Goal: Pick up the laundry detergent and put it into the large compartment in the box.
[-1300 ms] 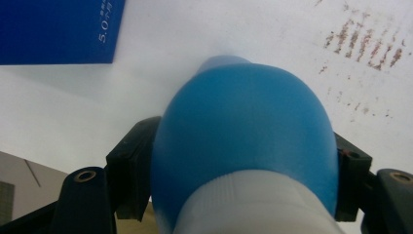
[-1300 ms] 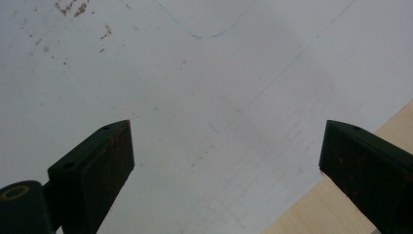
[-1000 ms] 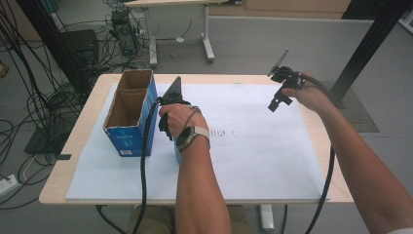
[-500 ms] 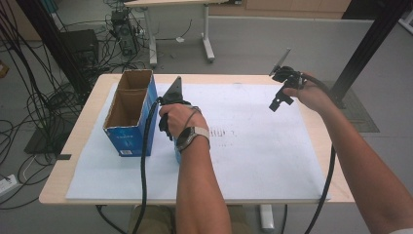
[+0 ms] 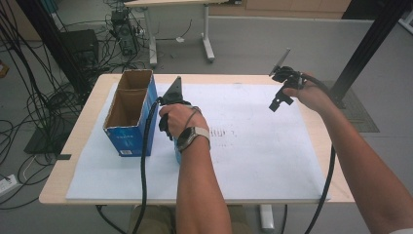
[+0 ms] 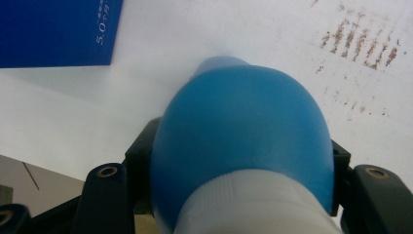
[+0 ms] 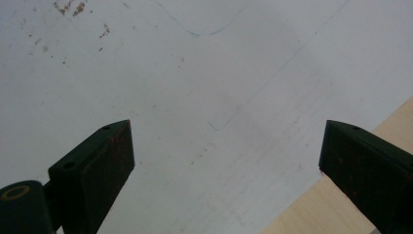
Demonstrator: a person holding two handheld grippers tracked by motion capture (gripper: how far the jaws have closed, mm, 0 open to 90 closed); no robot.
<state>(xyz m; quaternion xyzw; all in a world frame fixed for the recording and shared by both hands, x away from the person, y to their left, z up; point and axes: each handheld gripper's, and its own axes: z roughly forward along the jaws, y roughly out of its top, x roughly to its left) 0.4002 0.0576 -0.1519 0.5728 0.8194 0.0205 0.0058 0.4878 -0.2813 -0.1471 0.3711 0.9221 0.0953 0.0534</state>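
Jaws of the left gripper (image 6: 234, 195) pinch a blue plastic bottle with a white cap (image 6: 241, 141) above the white paper sheet (image 5: 253, 151), just beside the blue cardboard box (image 5: 127, 124). Right gripper (image 7: 226, 161) hovers with its 2 jaws spread wide, nothing between them.

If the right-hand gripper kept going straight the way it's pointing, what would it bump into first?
The right gripper points down with its jaws wide open and nothing between them. Straight ahead lies the white sheet covering the table, near its edge. It would probably meet that sheet first, though how far off is unclear.
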